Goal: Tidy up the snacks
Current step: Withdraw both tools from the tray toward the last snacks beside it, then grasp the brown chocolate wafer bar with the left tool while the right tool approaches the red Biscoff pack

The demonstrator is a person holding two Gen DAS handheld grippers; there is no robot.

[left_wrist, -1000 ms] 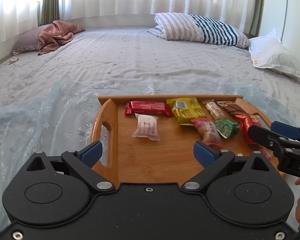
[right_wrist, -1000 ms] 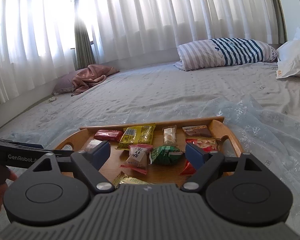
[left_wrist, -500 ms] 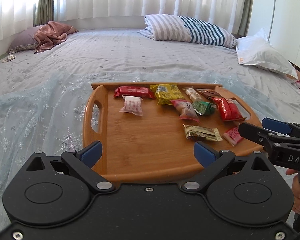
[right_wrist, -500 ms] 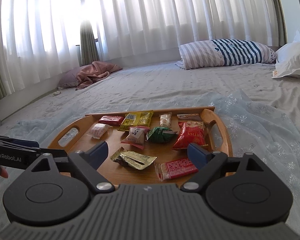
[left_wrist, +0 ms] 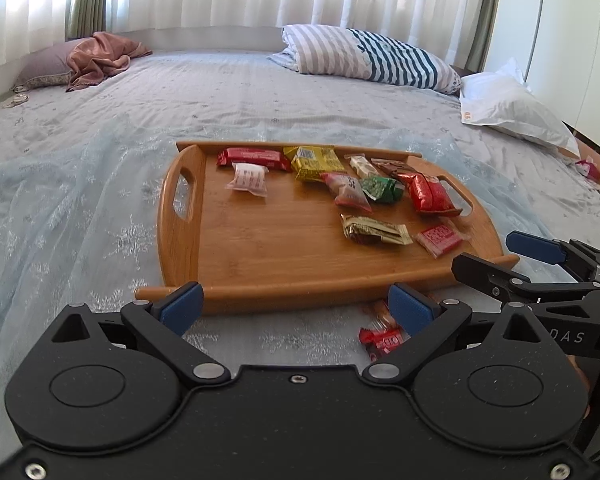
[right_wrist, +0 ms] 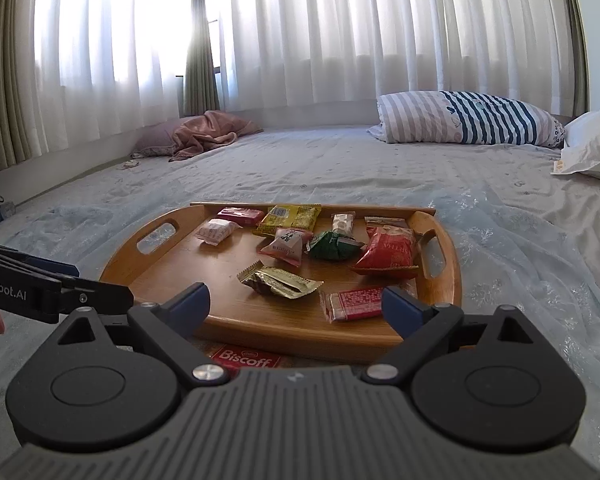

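Both black two-finger grippers have drawn back from the oval bamboo tray [left_wrist: 300, 264] of wrapped snacks on the bed, left gripper [left_wrist: 296, 307] apart and empty, right gripper [right_wrist: 295, 303] just opened wider, above perhaps a red Biscoff packet [right_wrist: 244, 358].

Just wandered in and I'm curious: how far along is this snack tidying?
Mostly done, it seems: nine packets already lie on the wooden tray. Nothing is in hand; the left gripper and right gripper both stand open and empty. Still left: a red Biscoff packet on the bedsheet just in front of the tray, and possibly more beside it.
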